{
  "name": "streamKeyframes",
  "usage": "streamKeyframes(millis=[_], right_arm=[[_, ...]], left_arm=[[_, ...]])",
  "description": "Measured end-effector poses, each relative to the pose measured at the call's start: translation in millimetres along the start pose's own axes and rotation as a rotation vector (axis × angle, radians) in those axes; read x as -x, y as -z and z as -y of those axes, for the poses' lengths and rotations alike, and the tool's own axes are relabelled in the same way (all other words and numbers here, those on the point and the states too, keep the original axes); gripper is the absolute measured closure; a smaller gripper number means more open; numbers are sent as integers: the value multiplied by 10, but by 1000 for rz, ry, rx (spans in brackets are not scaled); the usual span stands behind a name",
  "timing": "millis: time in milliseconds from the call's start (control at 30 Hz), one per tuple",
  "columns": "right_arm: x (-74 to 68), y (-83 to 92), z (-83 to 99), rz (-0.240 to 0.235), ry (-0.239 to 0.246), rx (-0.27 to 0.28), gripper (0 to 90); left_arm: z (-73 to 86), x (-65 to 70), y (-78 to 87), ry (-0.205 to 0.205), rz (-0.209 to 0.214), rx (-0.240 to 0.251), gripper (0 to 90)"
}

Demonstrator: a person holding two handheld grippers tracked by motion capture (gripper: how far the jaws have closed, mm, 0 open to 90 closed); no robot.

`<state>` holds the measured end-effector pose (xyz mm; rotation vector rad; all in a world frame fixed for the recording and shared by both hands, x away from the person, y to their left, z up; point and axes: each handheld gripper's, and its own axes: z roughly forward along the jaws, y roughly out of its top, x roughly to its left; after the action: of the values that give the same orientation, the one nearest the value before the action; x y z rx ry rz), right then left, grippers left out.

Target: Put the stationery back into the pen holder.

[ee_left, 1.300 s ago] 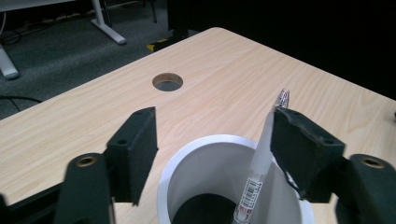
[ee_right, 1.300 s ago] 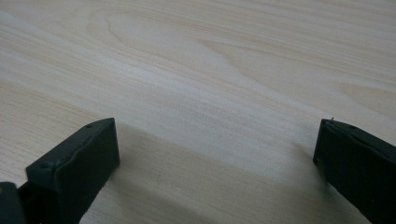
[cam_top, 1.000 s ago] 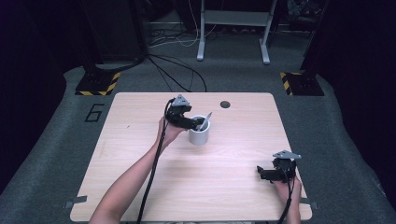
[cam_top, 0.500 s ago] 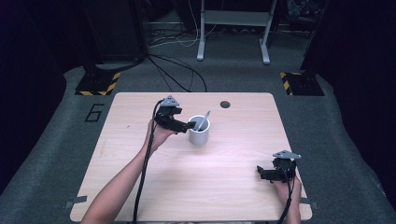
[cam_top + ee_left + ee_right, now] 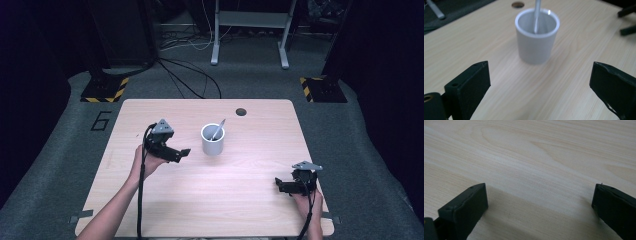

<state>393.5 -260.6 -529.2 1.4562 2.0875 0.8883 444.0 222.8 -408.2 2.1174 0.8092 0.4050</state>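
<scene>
"6" on floor mat; cup unmarked, no labels.

Left gripper pulled back from the white cup: a second before it sat right at the cup's rim, fingers at the metal utensil; half a second before it was just beside the cup on its left; now it stood well clear to the left over bare bench. Its jaws had just been opening, wide apart with nothing between them. The forearm swung left with it. The utensil was left leaning in the cup, released.
</scene>
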Motion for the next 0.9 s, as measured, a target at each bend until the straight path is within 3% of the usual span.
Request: streamKeyframes(millis=[100, 167, 200, 333, 500, 733, 800, 900], right_arm=[[10, 6, 8, -2, 14, 2, 0], [9, 2, 6, 0, 10, 3, 0], [9, 6, 4, 0, 11, -5, 0], [2, 2, 0, -2, 3, -2, 0], [0, -4, 0, 2, 3, 8, 0], [-3, 0, 2, 0, -2, 7, 0], [-4, -1, 2, 0, -3, 6, 0], [6, 0, 2, -2, 10, 7, 0]], left_arm=[[235, 10, 44, 1, -25, -57, 20], [389, 9, 59, 10, -58, -55, 16], [457, -1, 66, 14, -51, -76, 16], [760, 28, 86, 24, -91, -113, 4], [1106, 46, 94, 69, -126, -141, 2], [1414, 40, 30, 111, -146, -167, 1], [1446, 31, 26, 140, -131, -167, 1], [1497, 36, -4, 138, -145, -154, 0]])
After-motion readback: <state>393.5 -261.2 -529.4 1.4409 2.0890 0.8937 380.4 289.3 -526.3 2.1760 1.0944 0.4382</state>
